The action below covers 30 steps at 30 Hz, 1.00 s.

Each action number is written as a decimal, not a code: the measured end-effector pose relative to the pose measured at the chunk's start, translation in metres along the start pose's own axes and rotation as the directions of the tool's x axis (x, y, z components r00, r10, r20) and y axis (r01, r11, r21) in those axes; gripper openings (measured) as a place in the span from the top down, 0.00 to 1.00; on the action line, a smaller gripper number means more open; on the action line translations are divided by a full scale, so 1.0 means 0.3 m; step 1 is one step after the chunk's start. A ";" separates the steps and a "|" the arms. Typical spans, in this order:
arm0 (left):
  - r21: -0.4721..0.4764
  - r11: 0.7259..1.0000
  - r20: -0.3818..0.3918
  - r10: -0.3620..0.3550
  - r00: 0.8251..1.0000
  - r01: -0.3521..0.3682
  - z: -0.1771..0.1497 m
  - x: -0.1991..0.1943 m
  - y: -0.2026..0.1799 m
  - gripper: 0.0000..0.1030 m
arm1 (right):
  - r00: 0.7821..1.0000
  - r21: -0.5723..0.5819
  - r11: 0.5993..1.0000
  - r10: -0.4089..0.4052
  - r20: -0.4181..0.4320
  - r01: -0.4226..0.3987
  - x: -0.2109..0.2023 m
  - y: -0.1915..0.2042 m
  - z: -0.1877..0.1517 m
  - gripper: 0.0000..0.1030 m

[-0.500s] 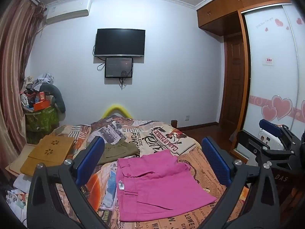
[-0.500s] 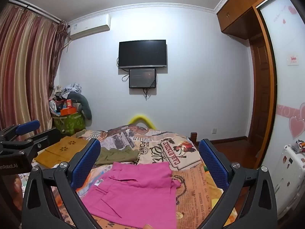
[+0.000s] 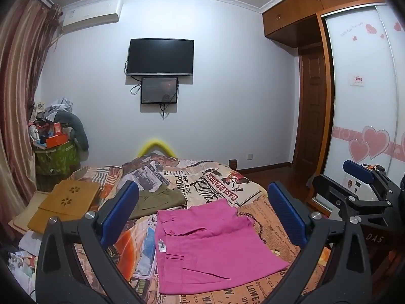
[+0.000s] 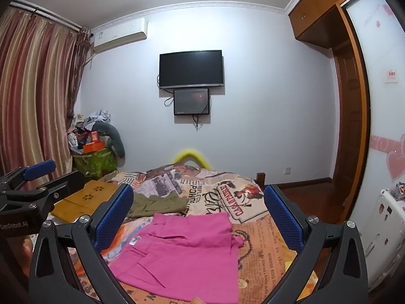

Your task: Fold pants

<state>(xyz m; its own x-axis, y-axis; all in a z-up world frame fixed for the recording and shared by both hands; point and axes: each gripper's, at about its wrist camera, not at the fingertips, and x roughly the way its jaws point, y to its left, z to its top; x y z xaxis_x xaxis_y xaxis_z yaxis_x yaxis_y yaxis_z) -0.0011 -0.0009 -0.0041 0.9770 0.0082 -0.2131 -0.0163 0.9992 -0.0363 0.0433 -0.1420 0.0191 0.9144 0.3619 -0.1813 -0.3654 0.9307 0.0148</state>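
The pink pants (image 3: 210, 248) lie folded flat on the patterned bedspread (image 3: 255, 217), straight ahead of both tongs and a little below them, the waistband with its small white label (image 3: 161, 246) turned toward the left tong's side. In the left wrist view the pants sit between the two blue pads but well beyond them; nothing touches the cloth. The left gripper (image 3: 205, 215) has its jaws spread wide with nothing between them, and the right gripper (image 4: 200, 217) is likewise spread wide and empty above the near edge of the pants. Each tong shows at the edge of the other's view, so they hang side by side, near but apart.

Just past the pants, beyond the left pad of either tong, lies a folded olive-green garment (image 3: 158, 198); it seems just apart from the pink cloth, though the fisheye makes that hard to judge. Farther left rests a tan wooden board with flower cut-outs (image 3: 67, 202). Beyond the bed a dark television (image 3: 160, 57) hangs on the far wall with a smaller screen (image 3: 159, 90) beneath it, and a green bin piled with clutter (image 3: 57, 157) stands by the striped curtain (image 3: 17, 101)
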 end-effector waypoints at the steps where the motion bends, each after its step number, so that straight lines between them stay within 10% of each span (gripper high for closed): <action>1: -0.002 1.000 0.000 0.002 1.000 -0.002 -0.001 0.001 0.004 0.00 | 1.000 0.003 1.000 0.002 -0.003 -0.002 0.003 -0.001 0.004 0.01; 30: -0.012 1.000 0.006 0.022 1.000 -0.022 -0.008 -0.004 0.010 0.00 | 1.000 0.025 1.000 0.005 -0.031 -0.004 0.010 -0.012 -0.003 0.01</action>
<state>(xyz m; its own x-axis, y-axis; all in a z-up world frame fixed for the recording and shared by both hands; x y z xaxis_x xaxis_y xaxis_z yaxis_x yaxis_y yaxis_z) -0.0029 0.0020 -0.0062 0.9776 0.0309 -0.2080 -0.0407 0.9982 -0.0431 0.0472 -0.1444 0.0176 0.9066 0.3650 -0.2116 -0.3650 0.9301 0.0402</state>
